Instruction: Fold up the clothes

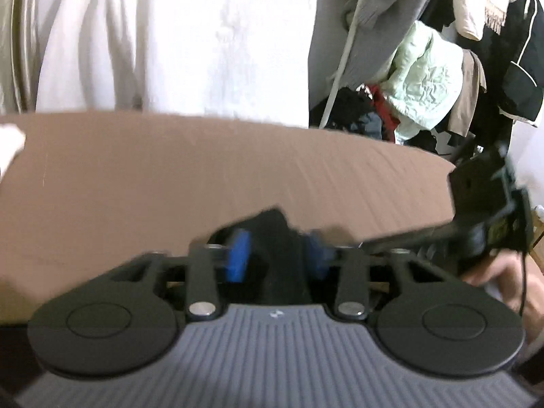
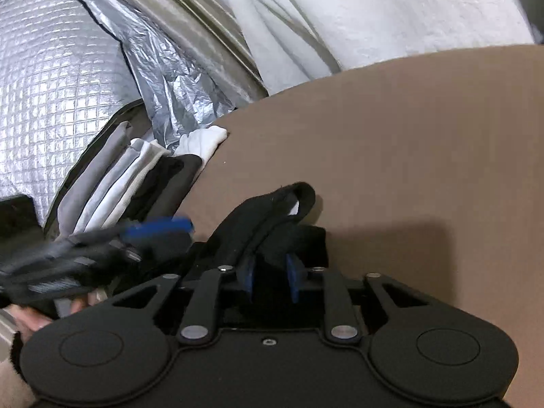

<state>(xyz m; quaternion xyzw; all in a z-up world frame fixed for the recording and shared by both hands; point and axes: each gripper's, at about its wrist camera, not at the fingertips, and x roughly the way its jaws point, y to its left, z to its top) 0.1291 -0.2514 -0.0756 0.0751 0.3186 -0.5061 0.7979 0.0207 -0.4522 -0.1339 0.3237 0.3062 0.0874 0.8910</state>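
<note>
While both grippers, left and right, are pinching the black garment above the brown surface, you are mid-fold; next calls for laying it flat.

We find no readable text, no labels, no brands, no numbers, no signs in either view

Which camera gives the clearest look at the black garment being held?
The right wrist view: the black garment shows sharply, its folded band looping above the right hand-held gripper. The left wrist view is motion-blurred, showing only a dark bunch between the left hand-held gripper's blue pads.
</note>
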